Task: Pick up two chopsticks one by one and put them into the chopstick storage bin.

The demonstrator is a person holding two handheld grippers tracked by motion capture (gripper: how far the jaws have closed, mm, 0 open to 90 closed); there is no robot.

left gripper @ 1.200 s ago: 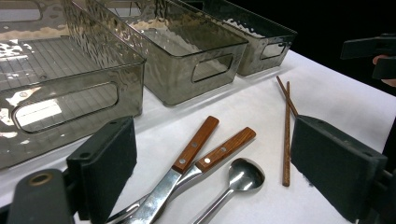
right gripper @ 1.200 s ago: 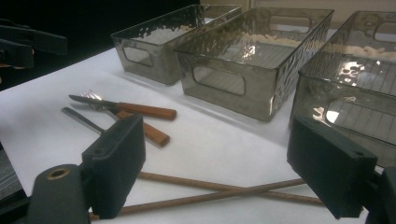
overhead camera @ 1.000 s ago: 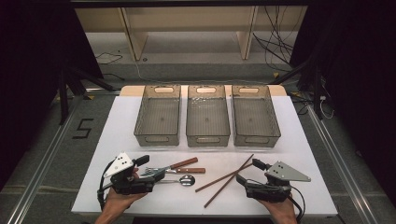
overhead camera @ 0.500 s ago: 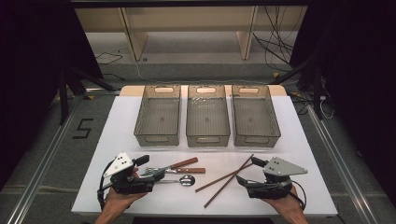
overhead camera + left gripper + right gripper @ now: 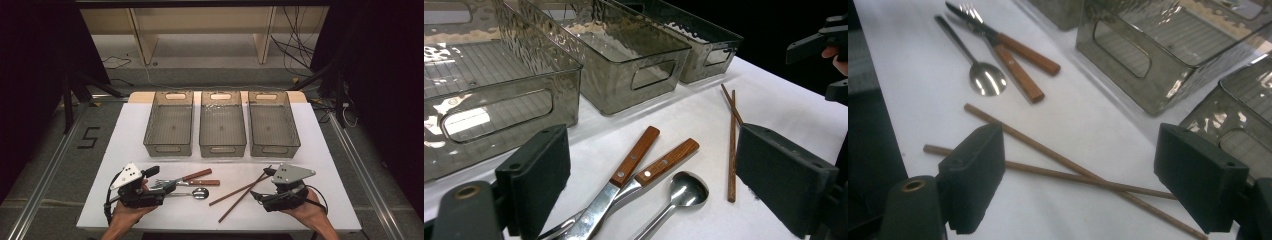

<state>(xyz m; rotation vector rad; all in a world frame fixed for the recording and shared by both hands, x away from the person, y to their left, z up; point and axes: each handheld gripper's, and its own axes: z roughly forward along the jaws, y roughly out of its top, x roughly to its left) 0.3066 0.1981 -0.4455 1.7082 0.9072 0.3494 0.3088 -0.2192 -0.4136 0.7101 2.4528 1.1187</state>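
At the near edge of the white table (image 5: 330, 165), the left claw (image 5: 167, 186) rests low in the person's left hand (image 5: 127, 212), jaws spread wide and gripping nothing. Between those jaws, in the left gripper view, lie a wooden-handled knife (image 5: 624, 172), a wooden-handled fork (image 5: 659, 167) and a steel spoon (image 5: 676, 197). The knife crosses over the fork; the spoon lies just beside them, bowl away from the claw. All three rest flat on the table, untouched.

On the near right, the right claw (image 5: 260, 186) sits in the right hand (image 5: 310, 212), jaws likewise wide apart and empty. Two wooden chopsticks (image 5: 1063, 167) lie crossed on the table directly ahead of its jaws, as the right gripper view shows. In the high view, the chopsticks (image 5: 240, 192) lie between the two claws, just right of the spoon (image 5: 192, 193).

Farther back stand three clear smoke-tinted plastic bins in a row, side by side: the left bin (image 5: 169, 125), the middle bin (image 5: 222, 125) and the right bin (image 5: 272, 125). Each has cut-out handles in its end walls.
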